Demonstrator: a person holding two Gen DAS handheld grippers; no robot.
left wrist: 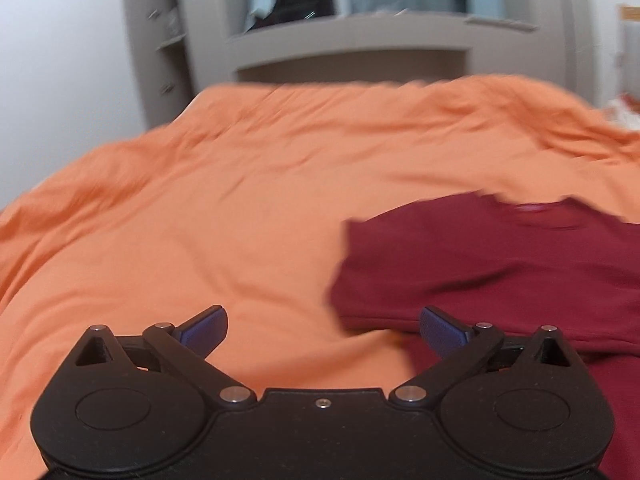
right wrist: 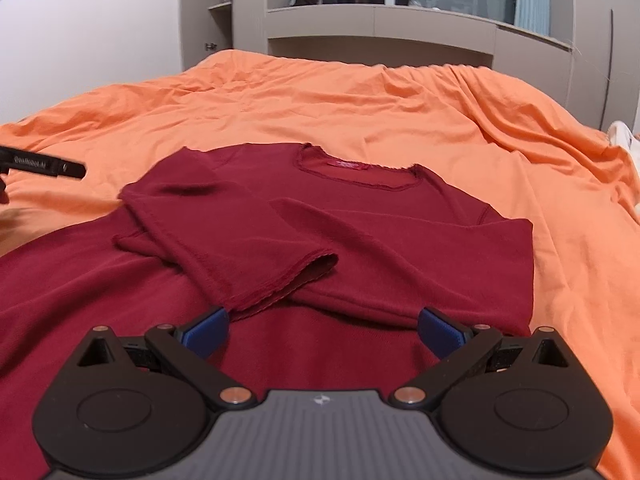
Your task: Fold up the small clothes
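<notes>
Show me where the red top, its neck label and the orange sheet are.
Red top [right wrist: 400, 248]: right wrist view, on its chest.
Neck label [right wrist: 347, 164]: right wrist view, on the small pink tag inside the collar.
Orange sheet [left wrist: 180, 220]: left wrist view, on bare fabric left of the top.

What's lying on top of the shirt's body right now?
One sleeve is folded across the shirt, its cuff toward the right claw. The sheet lies beneath; anything under the fabric is hidden.
</notes>
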